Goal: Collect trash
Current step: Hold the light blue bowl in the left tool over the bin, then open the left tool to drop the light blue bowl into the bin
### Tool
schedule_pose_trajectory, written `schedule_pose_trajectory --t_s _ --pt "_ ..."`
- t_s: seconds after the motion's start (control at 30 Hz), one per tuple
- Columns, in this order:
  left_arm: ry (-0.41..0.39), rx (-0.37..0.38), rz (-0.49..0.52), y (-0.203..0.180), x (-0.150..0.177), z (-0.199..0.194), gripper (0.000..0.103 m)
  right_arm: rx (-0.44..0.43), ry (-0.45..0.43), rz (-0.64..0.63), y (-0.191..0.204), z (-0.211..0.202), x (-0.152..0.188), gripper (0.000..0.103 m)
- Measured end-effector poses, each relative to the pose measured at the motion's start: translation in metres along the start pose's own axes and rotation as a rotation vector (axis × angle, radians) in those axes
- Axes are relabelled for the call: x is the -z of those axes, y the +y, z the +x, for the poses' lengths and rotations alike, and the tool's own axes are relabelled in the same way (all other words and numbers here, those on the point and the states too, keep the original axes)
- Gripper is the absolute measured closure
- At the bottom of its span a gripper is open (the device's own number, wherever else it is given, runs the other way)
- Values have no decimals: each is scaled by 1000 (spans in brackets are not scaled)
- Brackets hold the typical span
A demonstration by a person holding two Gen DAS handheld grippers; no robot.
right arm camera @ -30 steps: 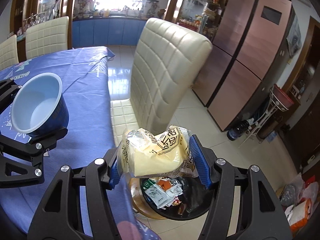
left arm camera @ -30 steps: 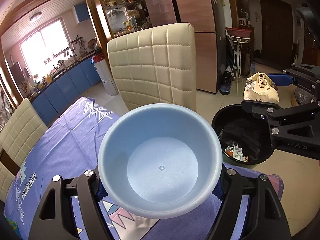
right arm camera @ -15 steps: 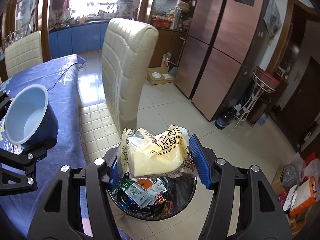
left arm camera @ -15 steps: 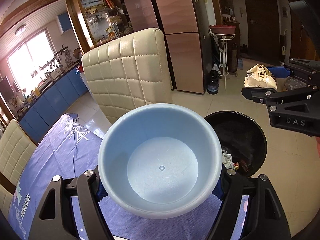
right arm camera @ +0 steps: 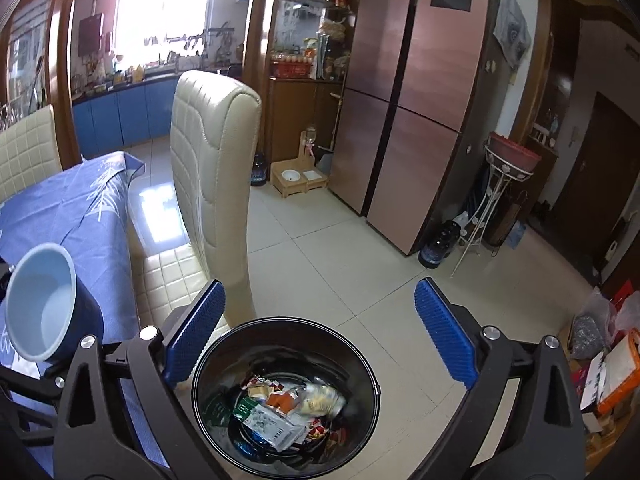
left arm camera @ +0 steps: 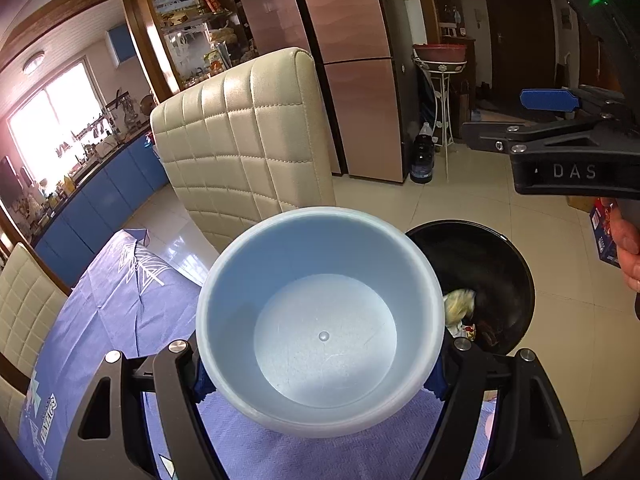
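Observation:
My left gripper (left arm camera: 320,376) is shut on a light blue bowl (left arm camera: 320,320), empty inside, held over the edge of the blue tablecloth; the bowl also shows in the right wrist view (right arm camera: 44,304). My right gripper (right arm camera: 320,332) is open and empty, directly above a black trash bin (right arm camera: 368,376) on the floor. The yellow snack bag (right arm camera: 320,398) lies blurred inside the bin among several wrappers. In the left wrist view the bin (left arm camera: 512,264) sits right of the bowl with the yellow bag (left arm camera: 460,304) in it, and my right gripper (left arm camera: 536,120) hangs above it.
A cream quilted chair (right arm camera: 212,184) stands between the table (right arm camera: 80,208) and the bin. A copper fridge (right arm camera: 416,120) and a white plant stand (right arm camera: 500,200) are behind. Bags and boxes (right arm camera: 604,364) lie on the floor at right.
My right gripper opened and let go of the yellow snack bag, which dropped into the bin. The left gripper swung right with the bowl, nearer the bin.

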State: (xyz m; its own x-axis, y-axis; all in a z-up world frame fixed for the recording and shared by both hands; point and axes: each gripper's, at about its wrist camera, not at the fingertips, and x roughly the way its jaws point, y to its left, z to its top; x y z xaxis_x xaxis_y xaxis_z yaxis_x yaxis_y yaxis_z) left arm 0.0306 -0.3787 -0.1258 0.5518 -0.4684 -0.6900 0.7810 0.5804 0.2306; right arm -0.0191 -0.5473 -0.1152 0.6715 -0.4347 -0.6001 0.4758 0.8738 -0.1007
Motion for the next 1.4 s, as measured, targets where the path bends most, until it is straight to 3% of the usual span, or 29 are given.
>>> schedule_pose_trajectory --t_s 0.4,0.83,1.4 --pt "-7 51 45 -24 -11 6 29 11 82 57 -19 4 32 8" --pt "-43 124 107 -59 -30 10 29 75 97 89 -44 -5 44 8" --pt "-51 140 113 -67 -40 8 29 96 101 116 -52 -10 53 8"
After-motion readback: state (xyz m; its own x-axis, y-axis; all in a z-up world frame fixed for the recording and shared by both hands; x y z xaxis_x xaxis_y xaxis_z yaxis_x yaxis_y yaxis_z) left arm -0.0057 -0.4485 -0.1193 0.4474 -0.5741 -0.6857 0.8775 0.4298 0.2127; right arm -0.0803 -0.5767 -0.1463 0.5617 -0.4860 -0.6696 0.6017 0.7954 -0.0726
